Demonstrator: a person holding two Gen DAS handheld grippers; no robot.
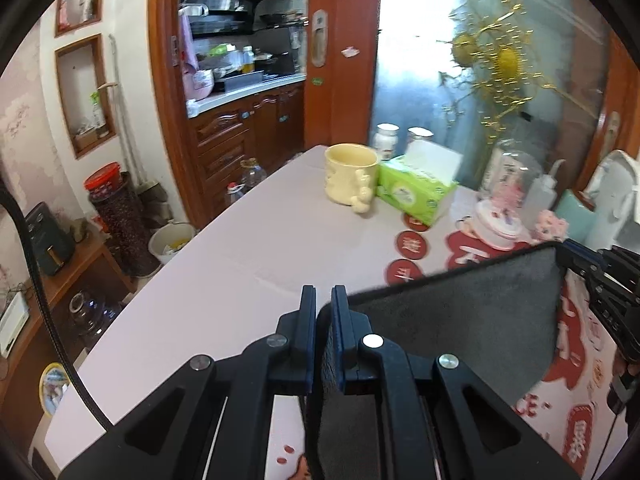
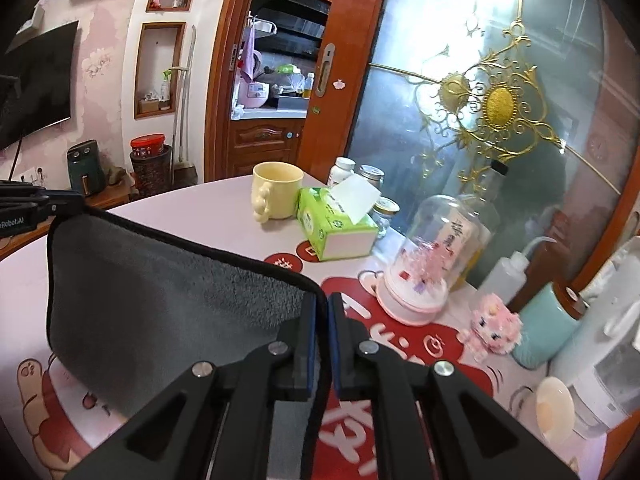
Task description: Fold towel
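A dark grey towel [image 1: 460,320] with a black hem hangs stretched between my two grippers above the table. My left gripper [image 1: 323,300] is shut on the towel's left top corner. My right gripper [image 2: 323,304] is shut on its right top corner, and the towel [image 2: 168,304] spreads to the left in the right wrist view. The right gripper also shows at the right edge of the left wrist view [image 1: 576,258], and the left gripper at the left edge of the right wrist view [image 2: 60,204]. The towel's lower edge is hidden behind the grippers.
The table [image 1: 240,248] has a pale cloth with red prints. At its far side stand a yellow mug [image 1: 352,178], a green tissue box [image 1: 416,188], jars, a glass dome ornament [image 2: 424,264], a squeeze bottle [image 2: 508,268] and a pink toy [image 2: 496,328].
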